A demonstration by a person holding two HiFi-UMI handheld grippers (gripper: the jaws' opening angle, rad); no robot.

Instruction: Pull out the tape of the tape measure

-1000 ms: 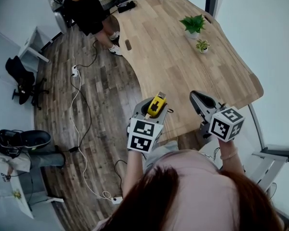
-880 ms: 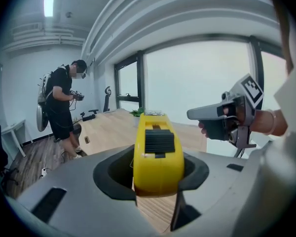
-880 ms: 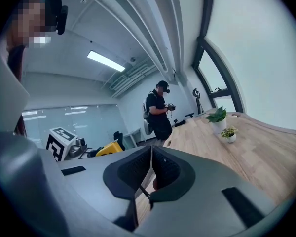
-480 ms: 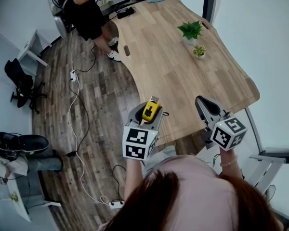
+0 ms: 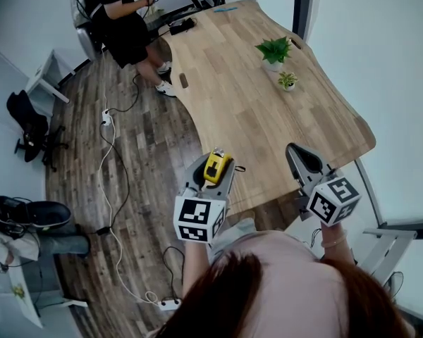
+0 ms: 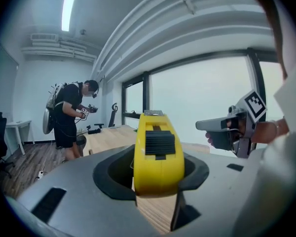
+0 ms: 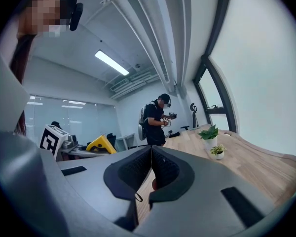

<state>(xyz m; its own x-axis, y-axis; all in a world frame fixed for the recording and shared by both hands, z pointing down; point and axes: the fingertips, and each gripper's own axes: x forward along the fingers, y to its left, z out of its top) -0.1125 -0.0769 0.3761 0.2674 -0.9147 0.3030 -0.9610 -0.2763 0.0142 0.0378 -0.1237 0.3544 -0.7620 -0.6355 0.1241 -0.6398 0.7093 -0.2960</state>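
Pale wooden table (image 5: 268, 111) with a curved edge spreads over a dark plank floor (image 5: 141, 153) and carries two small green potted plants (image 5: 273, 50) near its far side, well apart from both tongs. Raised in the air over the table's near edge, the left tongs (image 5: 213, 162) are clamped on the chunky yellow tape measure (image 6: 158, 154), which stands upright between the jaws with its black slide button facing the camera. Beside them, the right tongs (image 7: 150, 169) hold nothing; their jaws have just been closing and now press together.
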